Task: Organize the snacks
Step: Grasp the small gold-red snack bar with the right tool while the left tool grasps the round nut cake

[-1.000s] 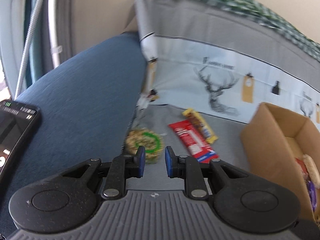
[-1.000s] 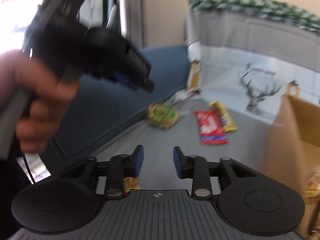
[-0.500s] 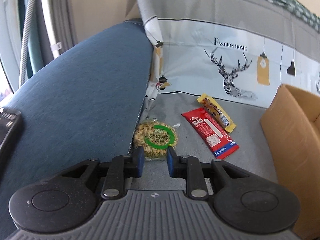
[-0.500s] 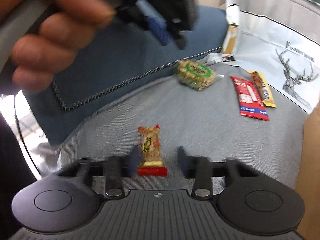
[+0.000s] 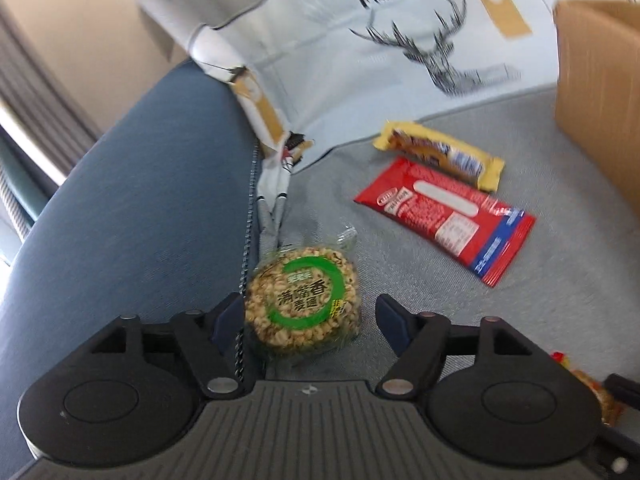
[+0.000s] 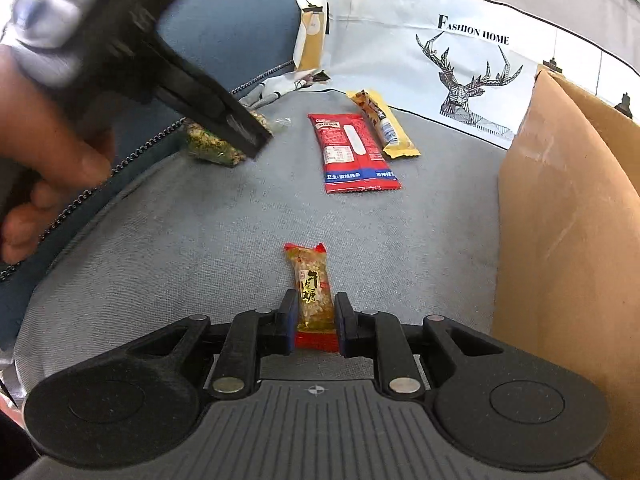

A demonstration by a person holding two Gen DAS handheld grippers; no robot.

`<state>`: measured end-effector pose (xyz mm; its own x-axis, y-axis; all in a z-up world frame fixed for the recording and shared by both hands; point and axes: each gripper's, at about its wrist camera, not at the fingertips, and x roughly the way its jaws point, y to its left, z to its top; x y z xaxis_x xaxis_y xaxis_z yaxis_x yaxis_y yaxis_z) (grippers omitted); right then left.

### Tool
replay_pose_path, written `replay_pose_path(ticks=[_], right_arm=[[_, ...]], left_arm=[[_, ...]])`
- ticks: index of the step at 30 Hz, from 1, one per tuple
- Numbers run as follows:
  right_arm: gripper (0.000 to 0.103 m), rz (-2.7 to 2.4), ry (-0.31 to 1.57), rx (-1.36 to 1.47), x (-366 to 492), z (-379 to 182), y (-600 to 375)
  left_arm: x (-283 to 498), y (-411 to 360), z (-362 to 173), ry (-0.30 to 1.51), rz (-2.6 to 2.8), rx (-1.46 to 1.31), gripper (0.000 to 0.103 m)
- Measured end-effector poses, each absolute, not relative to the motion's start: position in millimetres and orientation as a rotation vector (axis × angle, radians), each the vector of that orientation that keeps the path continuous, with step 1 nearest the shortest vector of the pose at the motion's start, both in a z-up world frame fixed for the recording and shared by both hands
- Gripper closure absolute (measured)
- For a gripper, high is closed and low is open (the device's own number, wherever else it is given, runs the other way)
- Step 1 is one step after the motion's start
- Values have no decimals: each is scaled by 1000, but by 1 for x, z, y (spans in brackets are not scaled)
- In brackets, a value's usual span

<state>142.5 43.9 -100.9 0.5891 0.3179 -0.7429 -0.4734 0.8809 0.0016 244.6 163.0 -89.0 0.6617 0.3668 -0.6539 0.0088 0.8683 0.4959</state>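
Note:
My left gripper (image 5: 308, 314) is open, its fingers on either side of a round puffed-grain cake (image 5: 302, 304) with a green ring label, lying on the grey sofa seat (image 5: 420, 300). My right gripper (image 6: 316, 318) is shut on a small nougat candy (image 6: 314, 292) in a red and gold wrapper, still on the seat. A red snack packet (image 5: 444, 216) and a yellow bar (image 5: 440, 156) lie side by side further back; both also show in the right wrist view, the red packet (image 6: 352, 152) and the yellow bar (image 6: 382, 124). The left gripper (image 6: 208, 100) covers part of the grain cake (image 6: 212, 146) there.
A cardboard box (image 6: 568, 216) stands on the right of the seat, also in the left wrist view (image 5: 600, 88). A blue sofa arm (image 5: 132, 208) rises on the left. A deer-print cover (image 6: 472, 68) hangs over the backrest.
My left gripper has come down and opened wide around the grain cake. My right gripper has moved onto the nougat candy and closed on it.

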Motion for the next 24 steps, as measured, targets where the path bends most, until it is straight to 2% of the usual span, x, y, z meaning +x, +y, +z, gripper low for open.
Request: replay_pose_path(ticks=[4,6,7,10,12,14,16,19,24], right_arm=[[81,462,827,-216,141,-101,44],[80,459,835,-208,147,-101,44],[78,460,837,-204,147,-101,44],[78,461,842,-204,151,-104,46],[78,462,842,-203,151,-104,46],[78,463,843,-201,150,-103,46],[78,464,844,-200,152,-104,46],[78,466,841,-203,151,-104,47],[78,469,838,-204,151,-104,46]], left_arm=[[260,164,-103,862,216,522,27],[266,164,-109,874,226,545,31],[268,166,-110,871,229,544,39],[271,169,-108,877,231,526,42],[271,168,-105,873,215,520,54],[269,167,-100,861,211,507,57],[267,166,-93,841,199,489,68],[262,164,-81,817,196,462,74],[258,167,-72,817,196,410,74]])
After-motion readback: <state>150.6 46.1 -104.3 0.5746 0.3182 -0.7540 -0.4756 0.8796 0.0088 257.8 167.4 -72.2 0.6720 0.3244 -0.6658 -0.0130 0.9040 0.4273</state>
